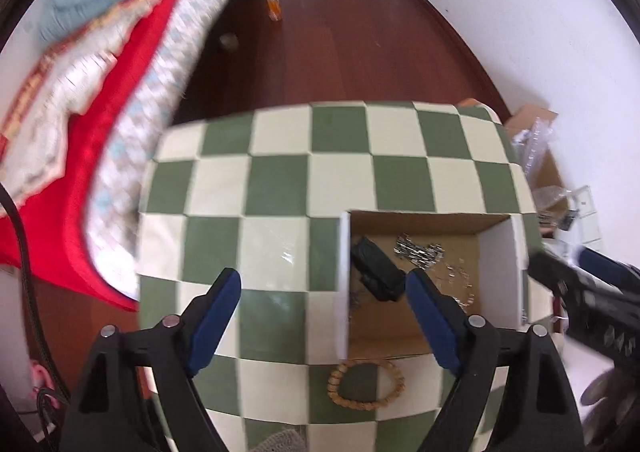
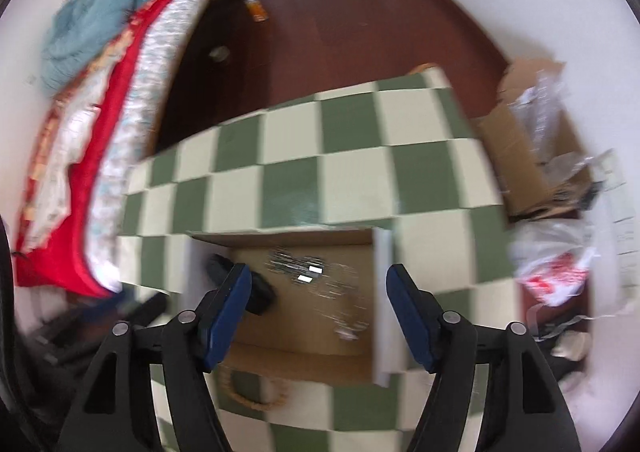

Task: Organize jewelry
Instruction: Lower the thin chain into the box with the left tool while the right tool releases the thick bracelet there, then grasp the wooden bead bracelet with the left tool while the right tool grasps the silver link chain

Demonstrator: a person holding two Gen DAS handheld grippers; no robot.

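An open cardboard box (image 1: 498, 252) with white walls sits on the green-and-cream checkered table (image 1: 280, 179). Inside lie a black watch (image 1: 376, 268) and silver chains (image 1: 420, 252). A wooden bead bracelet (image 1: 366, 384) lies on the table just in front of the box. My left gripper (image 1: 324, 304) is open and empty above the table, left of the box. My right gripper (image 2: 318, 304) is open and empty over the box (image 2: 380, 312), where the watch (image 2: 260, 294), the chains (image 2: 304, 268) and the bracelet (image 2: 256, 392) show blurred. The right gripper also shows at the right edge of the left wrist view (image 1: 592, 284).
A bed with red and patterned covers (image 1: 100, 111) stands left of the table. Dark wood floor (image 1: 340, 43) lies beyond, with a small orange bottle (image 1: 274, 5). Cardboard and plastic bags (image 2: 552, 171) are piled to the right of the table.
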